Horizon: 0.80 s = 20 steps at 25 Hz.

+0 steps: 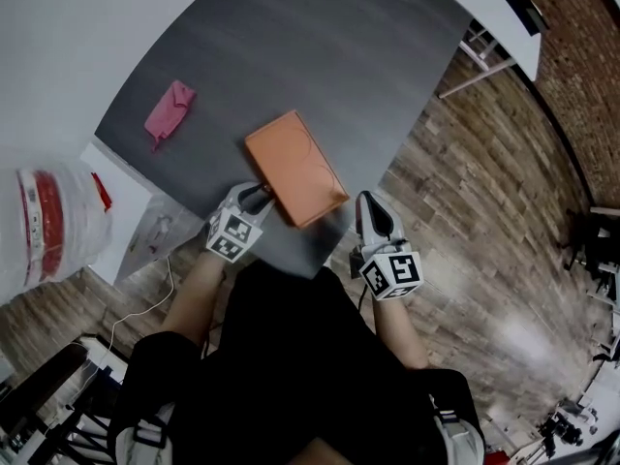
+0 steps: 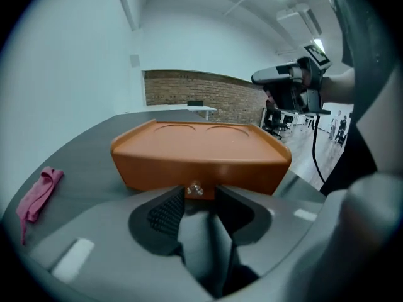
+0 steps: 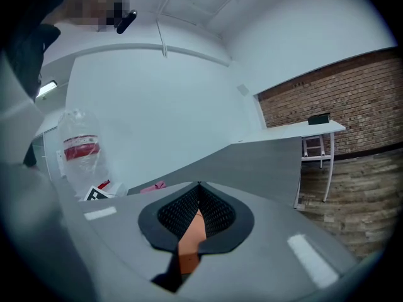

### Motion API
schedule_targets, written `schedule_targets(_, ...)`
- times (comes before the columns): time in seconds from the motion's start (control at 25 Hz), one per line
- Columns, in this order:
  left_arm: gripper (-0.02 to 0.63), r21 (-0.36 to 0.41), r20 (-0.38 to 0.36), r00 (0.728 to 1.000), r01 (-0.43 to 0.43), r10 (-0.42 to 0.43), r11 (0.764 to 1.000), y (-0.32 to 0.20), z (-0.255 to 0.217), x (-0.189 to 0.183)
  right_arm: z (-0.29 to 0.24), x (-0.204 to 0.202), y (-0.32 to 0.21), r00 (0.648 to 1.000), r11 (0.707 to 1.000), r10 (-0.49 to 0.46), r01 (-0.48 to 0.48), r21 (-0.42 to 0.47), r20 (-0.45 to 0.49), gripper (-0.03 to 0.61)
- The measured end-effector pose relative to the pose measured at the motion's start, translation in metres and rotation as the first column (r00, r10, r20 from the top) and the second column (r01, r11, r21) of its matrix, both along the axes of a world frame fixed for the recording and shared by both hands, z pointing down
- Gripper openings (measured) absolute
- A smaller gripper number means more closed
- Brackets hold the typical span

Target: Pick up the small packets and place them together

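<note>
An orange tray point(image 1: 295, 168) lies near the front edge of the dark grey table point(image 1: 320, 56). A pink packet point(image 1: 170, 112) lies apart at the table's left side, also visible as the pink packet point(image 2: 39, 194) low on the left of the left gripper view. My left gripper point(image 1: 260, 194) is at the tray's near left end. In its own view the left gripper point(image 2: 195, 197) stands open, a small metal knob point(image 2: 194, 189) on the tray's point(image 2: 201, 150) front wall sitting between the jaws, untouched. My right gripper point(image 1: 368, 201) hovers just off the tray's near right corner, shut point(image 3: 199, 190), with orange showing behind its fingers.
A clear plastic bag with red contents point(image 1: 48, 221) stands left of the table on a white surface. A white desk point(image 1: 484, 8) stands at the far right over the wooden floor point(image 1: 484, 211). The table's front edge runs just under both grippers.
</note>
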<state>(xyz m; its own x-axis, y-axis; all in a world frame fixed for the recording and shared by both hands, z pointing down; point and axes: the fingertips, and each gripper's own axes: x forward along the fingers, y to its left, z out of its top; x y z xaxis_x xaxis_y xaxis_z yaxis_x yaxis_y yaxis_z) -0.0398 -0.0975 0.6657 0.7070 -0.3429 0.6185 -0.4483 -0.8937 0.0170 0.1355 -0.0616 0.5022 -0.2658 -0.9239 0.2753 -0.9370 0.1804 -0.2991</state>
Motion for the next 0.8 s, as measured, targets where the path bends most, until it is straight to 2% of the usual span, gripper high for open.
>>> schedule_targets(0.16,0.149,0.017,0.068,0.995,-0.074,0.073,0.997,0.001,0.011,0.003,-0.001,0.006,0.002,1.0,1.0,0.024,-0.024,0.003,0.0,0.002)
schedule_targets(0.32,0.14,0.02,0.077,0.991,-0.108,0.106,0.994,0.002,0.011,0.002,-0.003,0.013,0.003,0.999,0.999,0.041,-0.041,0.005,-0.008,0.002)
schedule_targets(0.44,0.121,0.019,0.078,0.991,-0.11,0.108,0.994,0.0,0.009,0.002,-0.002,0.016,0.002,0.999,0.999,0.044,-0.044,0.004,-0.012,0.002)
schedule_targets(0.56,0.069,0.01,0.076,0.993,-0.094,0.093,0.996,-0.005,0.009,-0.001,0.0,0.012,0.0,0.999,0.999,0.034,-0.034,0.001,-0.013,0.002)
schedule_targets(0.8,0.069,-0.004,0.057,0.995,-0.08,0.08,0.997,-0.005,0.009,0.001,0.001,0.002,-0.005,1.0,1.0,-0.001,0.001,0.001,-0.018,0.002)
